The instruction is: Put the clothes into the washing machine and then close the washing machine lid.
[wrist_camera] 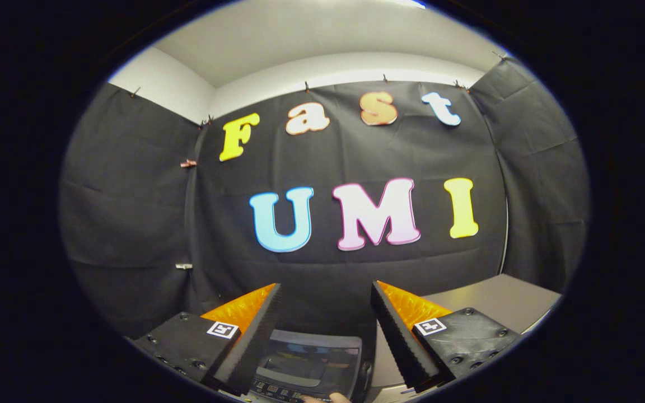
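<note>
Washing machine [307, 364]: low between the fingers, seen from above; glazed lid panel lying flat over the top, control strip along the near edge. Lid apparently down, though the drum and its contents hidden beneath the dark glass. Clothes: none identifiable anywhere ahead of the gripper; whether inside the drum, cannot tell.

Fingertip [338, 398] of a person: at the near edge of the control strip, just below the gap between the fingers; contact with the buttons not clear.

Gripper [327, 292]: spread wide, grasping nothing; both fingers raised well above the machine and aimed at the booth wall beyond, not down at the lid.

Grey tabletop [501, 299]: beyond the right finger, beside the machine, nothing seen lying on the visible part.

Black cloth wall [132, 224]: well beyond the fingers, closing the booth on three sides.

Stage, as a judgement: lowered lid and no visible garment fit either a load still to be fetched or a load already inside with the lid shut again; not settled by this view.

Handling notes: keep the fingers released and tilted down until the machine top sits squarely ahead of them; approach the lid by its front edge, not the glass; soft fabric best pinched at a bunched fold, deep between the pads; avoid brushing the control strip; lower any lid slowly, flat, without trapping cloth at the rim.
</note>
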